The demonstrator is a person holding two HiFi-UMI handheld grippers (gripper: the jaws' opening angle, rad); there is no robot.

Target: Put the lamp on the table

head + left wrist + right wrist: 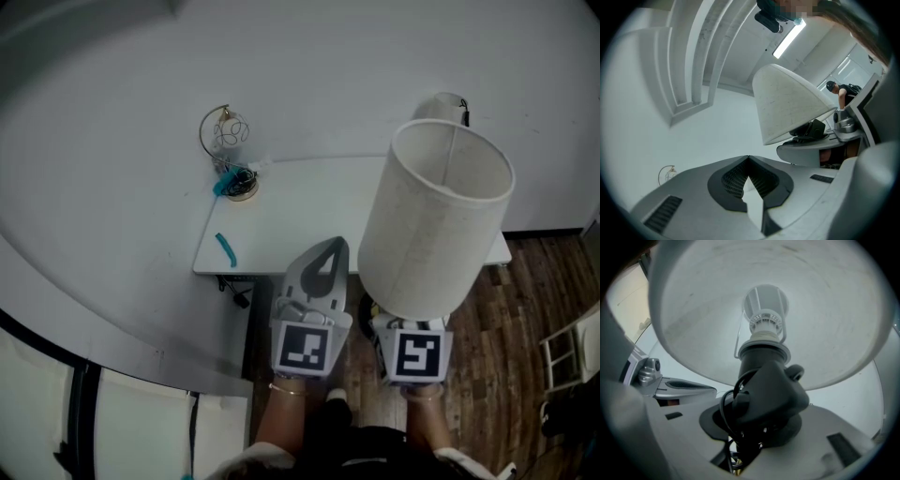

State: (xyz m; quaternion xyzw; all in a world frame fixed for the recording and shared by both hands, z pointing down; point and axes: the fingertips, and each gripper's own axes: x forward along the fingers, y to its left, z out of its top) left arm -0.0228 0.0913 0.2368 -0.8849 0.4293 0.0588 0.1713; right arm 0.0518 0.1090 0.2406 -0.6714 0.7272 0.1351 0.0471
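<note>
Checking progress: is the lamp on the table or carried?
Carried: the right gripper clamps the lamp by its base, short of the table.

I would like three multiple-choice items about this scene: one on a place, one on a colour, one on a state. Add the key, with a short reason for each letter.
1. Where on the table does the wire ornament stand?
A. far left corner
B. near right corner
C. the middle

2. What colour is the shade of the lamp?
A. red
B. white
C. black

3. What does the left gripper hold?
A. the lamp
B. the wire ornament
C. nothing

Key: 1 A, its base sits at that corner. 2 B, the shade is plainly white. 3 C, its jaws meet on nothing, while the right gripper clamps the lamp's dark socket.
</note>
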